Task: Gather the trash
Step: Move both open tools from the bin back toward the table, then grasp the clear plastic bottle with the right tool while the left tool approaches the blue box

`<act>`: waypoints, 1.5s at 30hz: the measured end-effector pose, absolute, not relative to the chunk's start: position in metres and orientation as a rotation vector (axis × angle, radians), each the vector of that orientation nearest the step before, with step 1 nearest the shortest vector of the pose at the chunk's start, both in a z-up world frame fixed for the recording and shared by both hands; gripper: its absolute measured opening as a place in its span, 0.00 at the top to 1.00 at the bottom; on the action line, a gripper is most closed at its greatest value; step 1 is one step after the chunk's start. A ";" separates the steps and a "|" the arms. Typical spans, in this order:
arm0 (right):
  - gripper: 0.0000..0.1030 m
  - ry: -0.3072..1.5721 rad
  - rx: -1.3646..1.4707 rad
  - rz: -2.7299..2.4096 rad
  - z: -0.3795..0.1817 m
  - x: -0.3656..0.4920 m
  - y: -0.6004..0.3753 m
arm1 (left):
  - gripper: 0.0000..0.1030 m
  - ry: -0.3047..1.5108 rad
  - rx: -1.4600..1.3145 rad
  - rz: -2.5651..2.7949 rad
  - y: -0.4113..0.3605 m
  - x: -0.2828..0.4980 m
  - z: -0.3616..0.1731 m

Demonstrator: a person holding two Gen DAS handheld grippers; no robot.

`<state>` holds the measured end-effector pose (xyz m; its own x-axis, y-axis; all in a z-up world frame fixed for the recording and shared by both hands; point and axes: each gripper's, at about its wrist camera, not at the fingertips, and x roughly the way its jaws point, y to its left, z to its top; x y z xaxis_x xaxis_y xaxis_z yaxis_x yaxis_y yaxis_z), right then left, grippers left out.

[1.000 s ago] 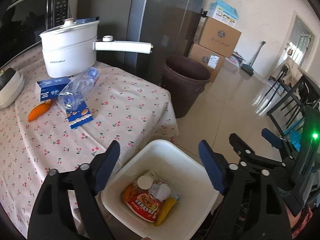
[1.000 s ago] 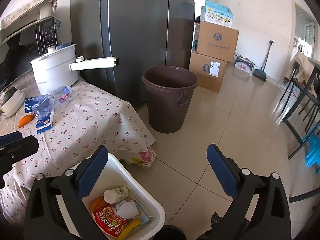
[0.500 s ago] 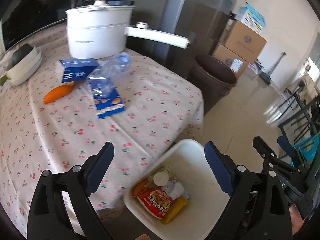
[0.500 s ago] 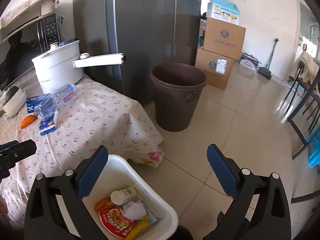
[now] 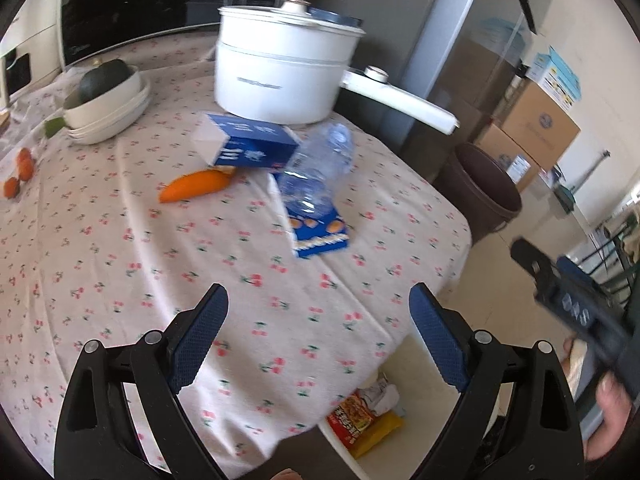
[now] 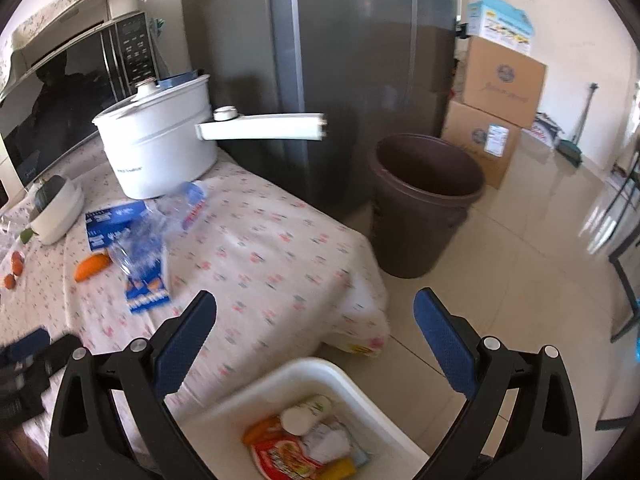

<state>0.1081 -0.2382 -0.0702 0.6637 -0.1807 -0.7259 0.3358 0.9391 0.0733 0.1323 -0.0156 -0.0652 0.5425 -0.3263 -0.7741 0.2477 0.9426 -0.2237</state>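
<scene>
On the cherry-print tablecloth (image 5: 120, 264) lie a crushed clear plastic bottle (image 5: 316, 172), a blue snack wrapper (image 5: 320, 236), a blue carton (image 5: 248, 146) and an orange wrapper (image 5: 192, 186). My left gripper (image 5: 318, 332) is open and empty above the table's near part. My right gripper (image 6: 314, 336) is open and empty over the white bin (image 6: 280, 384), which holds a red packet (image 6: 280, 454), a cup and other trash. The bottle (image 6: 160, 220) and the blue wrapper (image 6: 146, 292) also show in the right wrist view.
A white electric pot (image 5: 280, 76) with a long handle stands at the table's back. White bowls (image 5: 108, 108) sit at the left, small oranges (image 5: 18, 172) beyond. A brown bucket (image 6: 424, 200) stands on the floor by the fridge, cardboard boxes (image 6: 496, 92) behind.
My left gripper has swung left from over the white bin to over the table, nearer the bottle and wrappers. My right gripper has shifted slightly left over the bin.
</scene>
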 end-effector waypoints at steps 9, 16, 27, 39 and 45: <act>0.07 0.869 0.264 -0.228 -0.076 0.184 -0.214 | 0.15 0.926 -0.136 -0.286 0.016 0.144 -0.058; 0.07 0.951 0.289 -0.212 -0.094 0.237 -0.191 | 0.15 0.920 -0.164 -0.258 0.034 0.150 -0.054; 0.07 1.078 0.371 -0.195 -0.123 0.299 -0.161 | 0.15 0.920 -0.220 -0.209 0.064 0.159 -0.052; 0.07 1.141 0.445 -0.165 -0.149 0.336 -0.149 | 0.15 0.931 -0.248 -0.174 0.081 0.166 -0.058; 0.11 1.131 0.493 -0.149 -0.152 0.334 -0.155 | 0.15 0.940 -0.240 -0.170 0.080 0.168 -0.061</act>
